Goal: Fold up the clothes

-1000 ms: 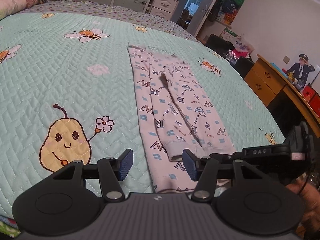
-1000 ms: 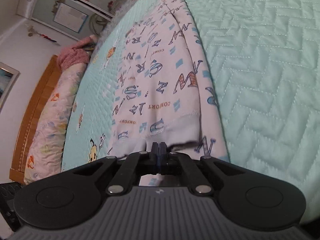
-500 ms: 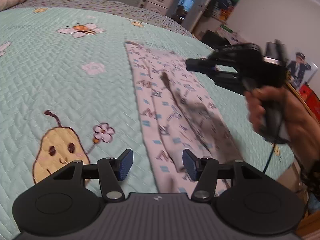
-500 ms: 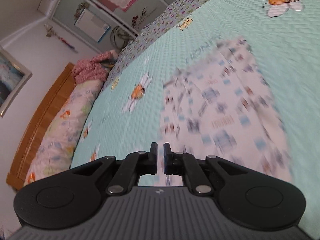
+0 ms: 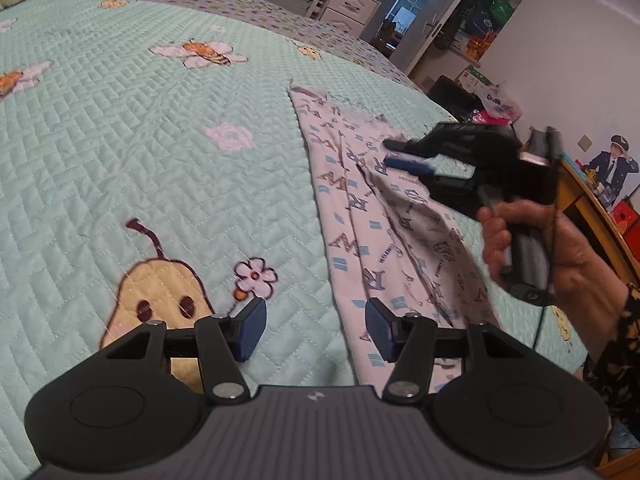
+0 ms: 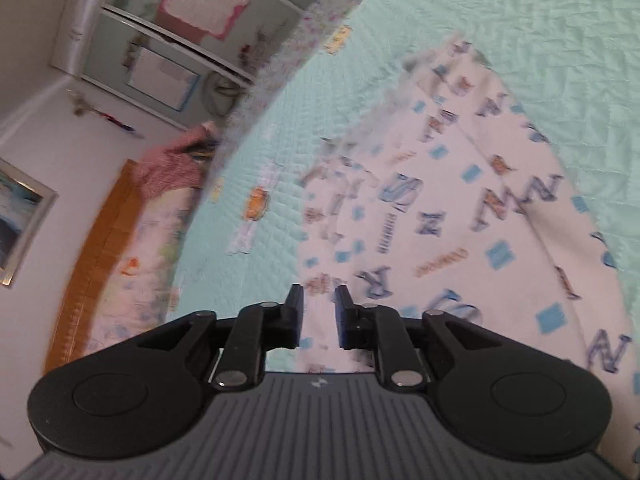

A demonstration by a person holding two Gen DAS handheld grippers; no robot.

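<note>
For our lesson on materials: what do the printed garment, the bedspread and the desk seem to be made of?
Garment: soft matte knit, likely cotton; it lies limp and creased.
Bedspread: quilted fabric, probably padded; stitched zigzag ridges, slight sheen.
Desk: apparently wood or veneer; orange-brown, smooth.

The folded white garment [image 5: 384, 220] on the bed is printed all over with big blue and brown capital letters: "R", "W" and "N" can be read, and, in the right wrist view, "N", "M" and "R" too. The small words between them are too blurred to read.
</note>
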